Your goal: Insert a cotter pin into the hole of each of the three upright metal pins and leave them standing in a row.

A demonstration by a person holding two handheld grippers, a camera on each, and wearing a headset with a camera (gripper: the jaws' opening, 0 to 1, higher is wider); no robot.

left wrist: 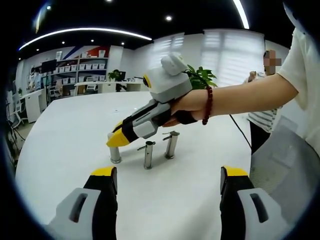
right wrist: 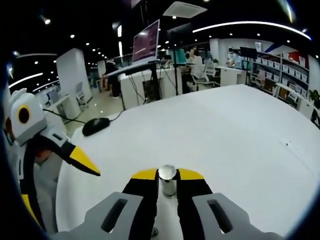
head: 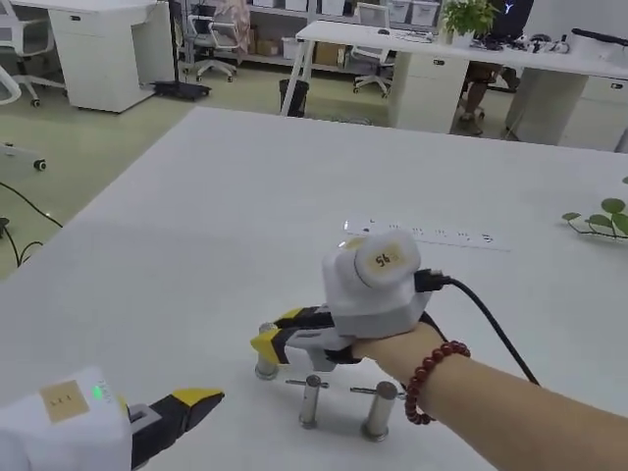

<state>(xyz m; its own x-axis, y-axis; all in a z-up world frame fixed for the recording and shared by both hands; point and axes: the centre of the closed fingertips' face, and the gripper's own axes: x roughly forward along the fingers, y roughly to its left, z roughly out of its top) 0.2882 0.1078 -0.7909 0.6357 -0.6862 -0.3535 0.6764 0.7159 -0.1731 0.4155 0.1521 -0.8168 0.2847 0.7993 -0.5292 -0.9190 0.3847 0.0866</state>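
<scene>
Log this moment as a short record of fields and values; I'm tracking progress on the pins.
left gripper: open, hovering above the white table
right gripper: shut on the bare pin
bare pin: upright, nothing visibly through it
middle pin: upright, cotter pin through it
end pin: upright, second cotter pin through it
layout: three pins in a row

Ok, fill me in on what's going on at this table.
A person holds a gripper in each hand over three upright metal pins that stand in a row on the white table. The right gripper has its jaws closed on the top of the end pin. The middle pin and the last pin each already carry a cotter pin crosswise. The left gripper hangs open and empty nearby. Whether the gripped pin has its cotter pin cannot be told.
</scene>
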